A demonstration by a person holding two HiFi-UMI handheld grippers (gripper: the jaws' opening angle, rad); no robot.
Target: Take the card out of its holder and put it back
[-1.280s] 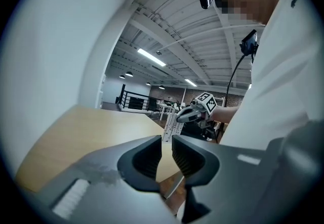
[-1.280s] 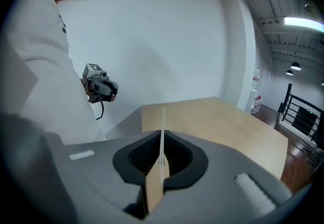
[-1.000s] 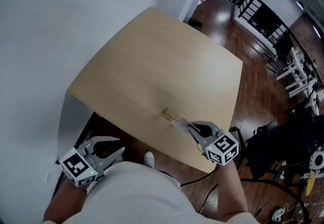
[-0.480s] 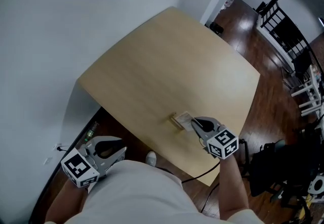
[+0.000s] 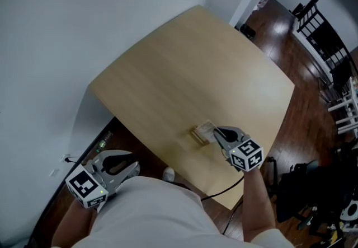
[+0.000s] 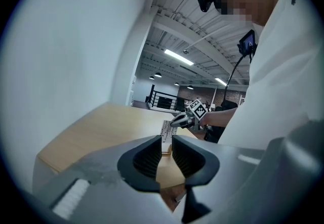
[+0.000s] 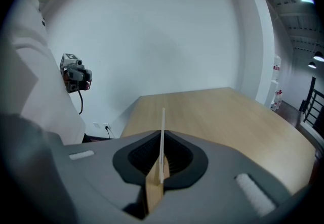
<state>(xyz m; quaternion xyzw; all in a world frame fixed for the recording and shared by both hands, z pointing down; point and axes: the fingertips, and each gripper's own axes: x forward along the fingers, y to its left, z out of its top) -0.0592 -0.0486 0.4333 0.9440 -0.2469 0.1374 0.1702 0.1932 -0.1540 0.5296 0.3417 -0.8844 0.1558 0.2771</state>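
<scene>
A small wooden holder lies near the front edge of the light wooden table. My right gripper is shut on a white card that stands upright right at the holder. In the right gripper view the card shows edge-on between the pads, its lower edge down at the holder; whether it sits in the slot I cannot tell. My left gripper hangs off the table at lower left, empty. Its jaws stand a narrow gap apart and point toward the card.
A white wall runs along the table's left and far sides. Dark wood floor lies to the right, with a black railing and furniture beyond. A white shoe and a cable are below the table's front edge.
My right gripper has carried the card forward and down until it stands at the holder. The left gripper has kept its place.
</scene>
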